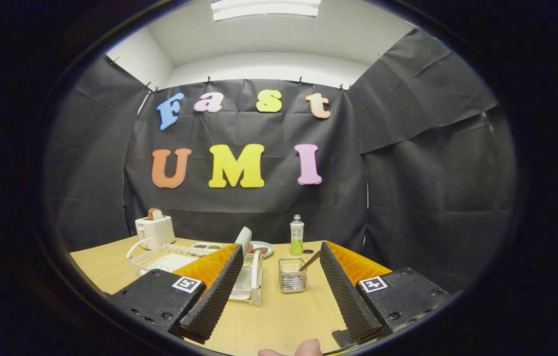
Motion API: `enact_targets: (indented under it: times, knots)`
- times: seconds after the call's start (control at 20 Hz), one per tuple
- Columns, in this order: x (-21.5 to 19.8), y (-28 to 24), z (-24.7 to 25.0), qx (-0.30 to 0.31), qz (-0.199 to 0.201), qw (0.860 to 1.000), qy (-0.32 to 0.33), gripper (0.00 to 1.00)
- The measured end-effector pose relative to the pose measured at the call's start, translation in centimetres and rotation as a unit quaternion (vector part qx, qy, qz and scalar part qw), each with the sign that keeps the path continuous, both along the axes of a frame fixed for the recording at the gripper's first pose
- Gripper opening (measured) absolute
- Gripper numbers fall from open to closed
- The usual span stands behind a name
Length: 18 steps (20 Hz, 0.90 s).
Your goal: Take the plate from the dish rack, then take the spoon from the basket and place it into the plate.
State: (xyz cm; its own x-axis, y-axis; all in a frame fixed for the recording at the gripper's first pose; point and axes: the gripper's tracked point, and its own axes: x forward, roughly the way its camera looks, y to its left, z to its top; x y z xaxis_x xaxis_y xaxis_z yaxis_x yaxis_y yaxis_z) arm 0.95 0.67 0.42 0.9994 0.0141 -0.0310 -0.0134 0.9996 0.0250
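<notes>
Plate (245, 238) upright in dish rack (252, 282), mostly hidden behind left finger of gripper (279, 259); just its pale top edge poking above the fingertip. Dish rack itself cut off by same finger, only right end and white frame visible. Spoon (310, 260) leaning in small clear basket (292, 275), handle sticking up to the right, bowl end hard to make out through the basket wall. Basket standing on bench (279, 321) between the two fingers, just ahead of them, right beside the rack. Gripper wide open, holding nothing, fingers spread apart and raised above bench, pointing level toward back wall. Fingertip of a person (303, 348) at near edge below, rest of hand cut off. Farther back: wire tray (160, 257) left of rack, white toaster (155, 230) with bread slice in slot, small dish (261, 248) with food partly hidden behind plate, green-labelled bottle (297, 235) beyond basket. Contents of dish too small to tell.
</notes>
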Motion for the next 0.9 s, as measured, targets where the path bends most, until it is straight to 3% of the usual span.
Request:
enact_targets:
  times: [0.5, 0.9]
  knots:
    - [5.6, 2.2, 2.3, -0.004, 0.064, 0.996, 0.065, 1.00]
    - [14.7, 6.5, 5.1, -0.028, 0.122, 0.973, 0.196, 1.00]
